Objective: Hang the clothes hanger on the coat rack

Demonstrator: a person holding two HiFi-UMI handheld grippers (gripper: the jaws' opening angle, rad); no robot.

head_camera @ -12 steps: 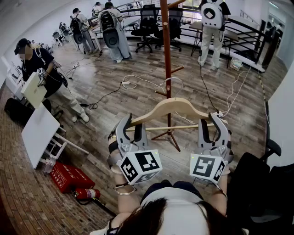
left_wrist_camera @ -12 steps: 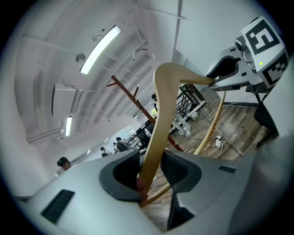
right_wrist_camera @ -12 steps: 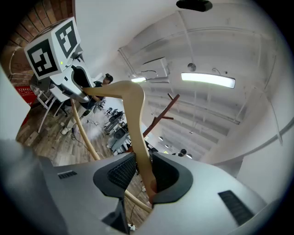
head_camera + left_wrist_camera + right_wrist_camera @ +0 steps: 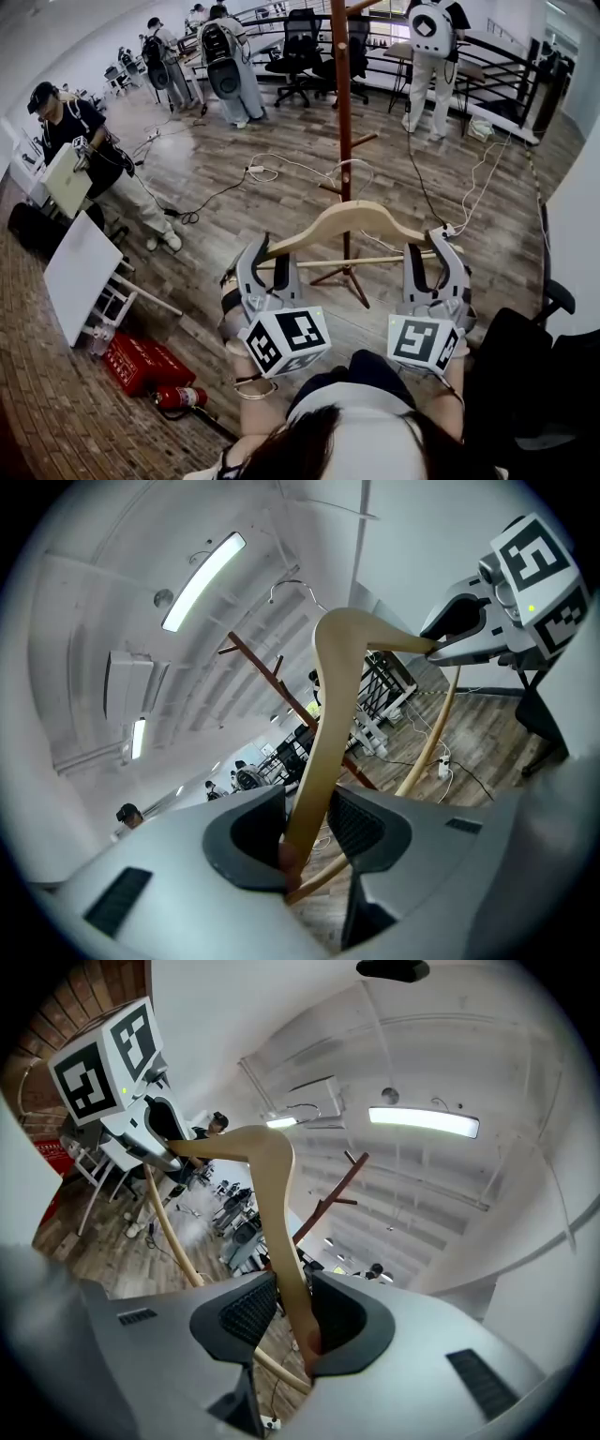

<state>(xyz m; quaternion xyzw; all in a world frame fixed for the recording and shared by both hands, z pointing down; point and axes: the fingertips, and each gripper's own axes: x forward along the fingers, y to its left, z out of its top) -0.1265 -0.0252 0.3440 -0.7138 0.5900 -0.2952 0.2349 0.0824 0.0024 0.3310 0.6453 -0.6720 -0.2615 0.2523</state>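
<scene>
A pale wooden clothes hanger point(image 4: 347, 217) with a thin metal hook hangs level in the air in front of me. My left gripper point(image 4: 267, 255) is shut on its left end and my right gripper point(image 4: 433, 249) on its right end. Just behind the hanger stands the red-brown coat rack point(image 4: 342, 112), its pegs angled upward. In the left gripper view the hanger point(image 4: 330, 700) rises from between the pads of the left gripper point(image 4: 305, 834), with the coat rack point(image 4: 270, 675) beyond. The right gripper view shows the hanger point(image 4: 277, 1194) clamped in the right gripper point(image 4: 292, 1314).
Cables point(image 4: 281, 169) trail over the wooden floor around the rack's feet. A white board point(image 4: 82, 272), a red case point(image 4: 141, 361) and a fire extinguisher point(image 4: 178, 397) lie at the left. Several people and office chairs point(image 4: 300, 47) are at the back. A black chair point(image 4: 534, 375) stands at the right.
</scene>
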